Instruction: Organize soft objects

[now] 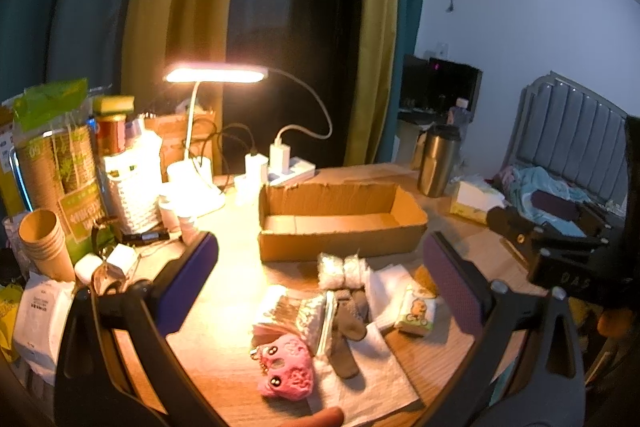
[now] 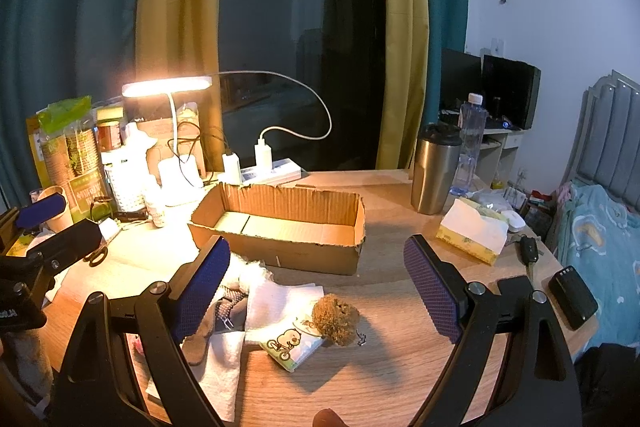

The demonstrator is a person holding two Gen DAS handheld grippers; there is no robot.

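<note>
An empty cardboard box (image 1: 340, 247) (image 2: 280, 251) sits mid-table. In front of it lies a pile of soft items: a pink plush toy (image 1: 286, 371), a grey sock (image 1: 348, 327) (image 2: 204, 335), white fluffy pieces (image 1: 344, 269), a cartoon tissue pack (image 1: 416, 311) (image 2: 290, 345), and a white cloth (image 1: 372, 387) (image 2: 280, 303). A brown fuzzy ball (image 2: 335, 319) rests beside the tissue pack. My left gripper (image 1: 320, 243) hangs open above the pile, holding nothing. My right gripper (image 2: 316, 247) is open too, over the ball and the pack.
A lit desk lamp (image 1: 216, 73) and a power strip (image 2: 272, 173) stand behind the box. Paper cups (image 1: 42, 243) and clutter fill the left side. At the right are a steel tumbler (image 2: 434, 171), a tissue box (image 2: 472, 231), a car key (image 2: 530, 251) and a black power bank (image 2: 572, 297).
</note>
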